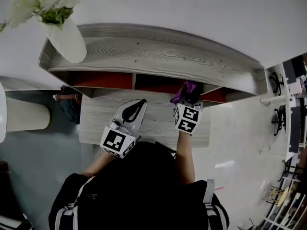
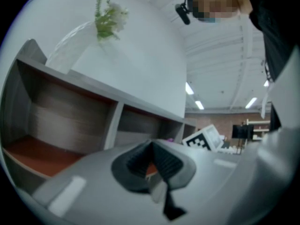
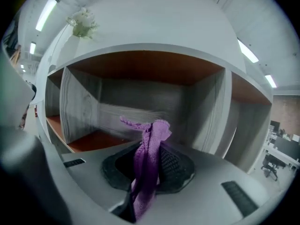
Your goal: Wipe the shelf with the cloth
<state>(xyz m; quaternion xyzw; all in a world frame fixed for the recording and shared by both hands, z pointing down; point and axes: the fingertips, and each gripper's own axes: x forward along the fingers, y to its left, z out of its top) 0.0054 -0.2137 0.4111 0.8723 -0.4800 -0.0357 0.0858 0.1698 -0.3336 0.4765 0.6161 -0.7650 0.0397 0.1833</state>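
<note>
Closest in, the left gripper (image 1: 140, 104) is seen shut with nothing pinched, parked over the pale lower board (image 1: 96, 121), and there's bare wood all round it. The right gripper (image 1: 191, 98) is clamped tight on the purple cloth (image 3: 149, 161), right at the mouth of the middle bay of the shelf (image 1: 158, 56). Divider walls are seen either side, with plenty of orange floor inside. The cloth's lower end is cut off under the jaws. From the head view, the bay insides are mostly hidden by the top board. A white vase (image 1: 66, 38) is stood at the far left end.
</note>
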